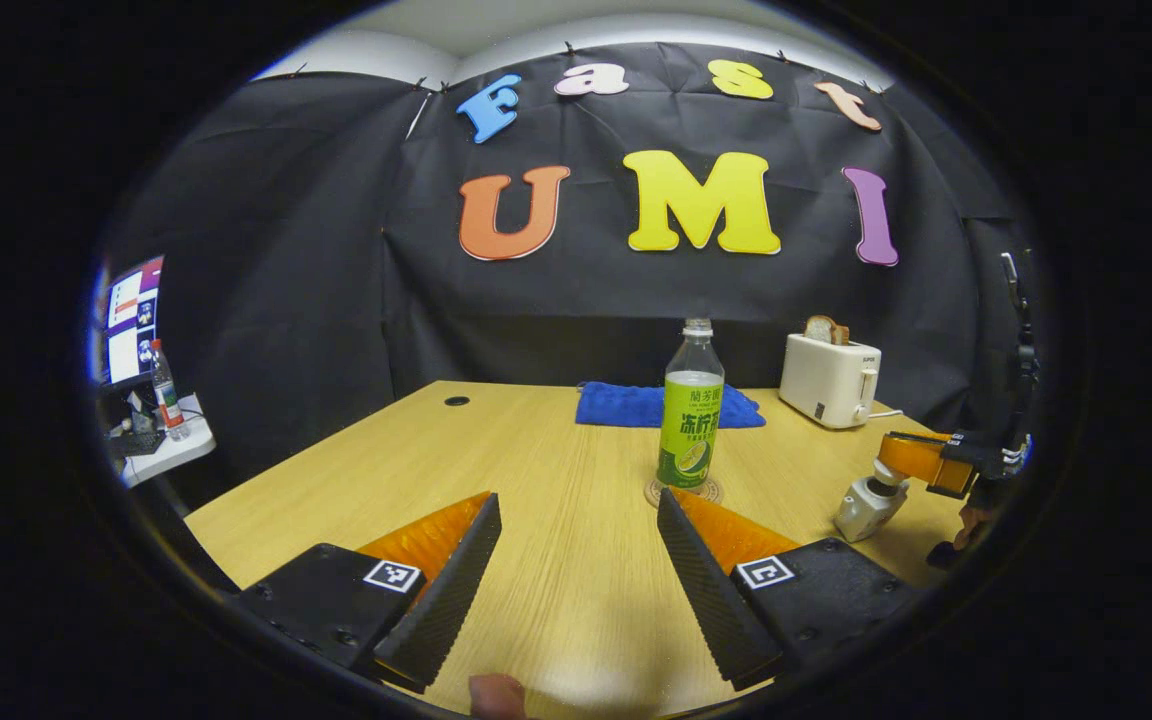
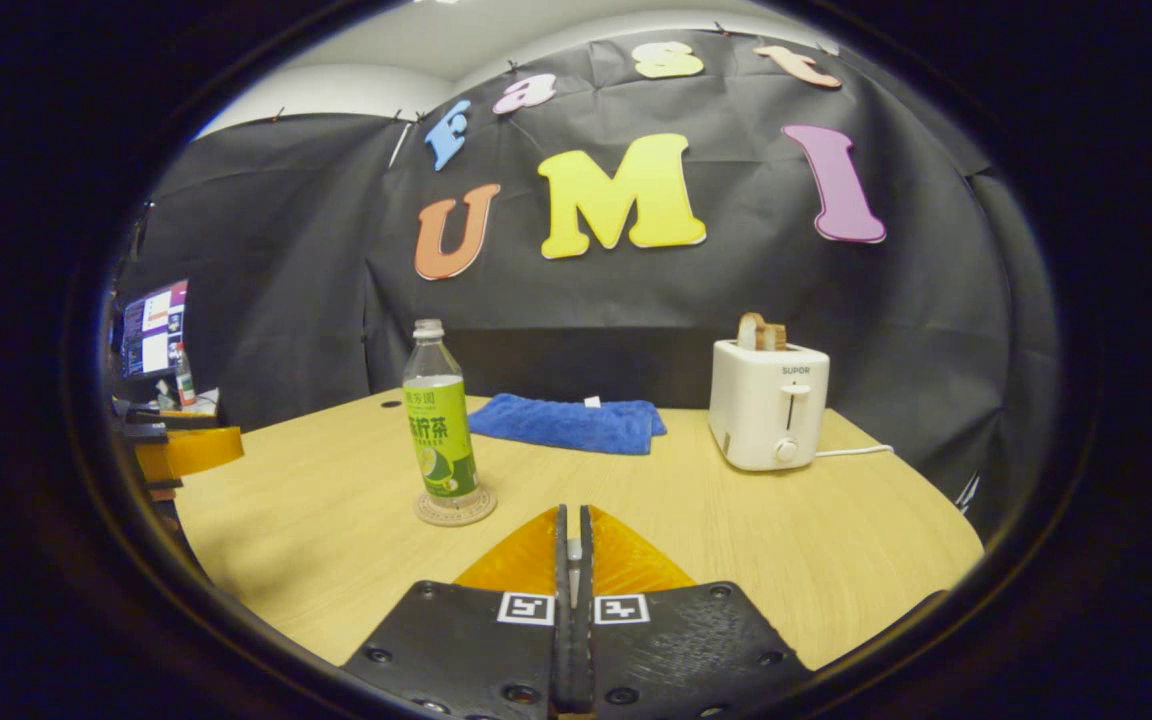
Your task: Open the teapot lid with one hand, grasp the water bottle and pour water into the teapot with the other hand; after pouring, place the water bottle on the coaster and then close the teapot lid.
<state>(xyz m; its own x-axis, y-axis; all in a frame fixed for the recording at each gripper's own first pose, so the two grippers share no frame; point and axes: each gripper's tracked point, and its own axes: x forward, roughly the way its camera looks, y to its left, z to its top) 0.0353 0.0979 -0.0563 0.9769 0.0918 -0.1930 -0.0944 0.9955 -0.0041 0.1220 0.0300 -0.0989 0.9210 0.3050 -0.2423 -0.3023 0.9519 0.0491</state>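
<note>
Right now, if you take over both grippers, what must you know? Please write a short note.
Left gripper: open, empty, low over the table, pointing at the bottle.
Right gripper: closed on a small part, apparently the lid knob, on top of the teapot near the table's right edge.
Bottle: upright on the coaster, cap on.
Done: the lid is gripped. Whether water is already poured, the pictures do not tell.
Left: if not poured, lift the lid, pour, put the bottle back on the coaster, close the lid. If poured, just seat the lid and release.
</note>
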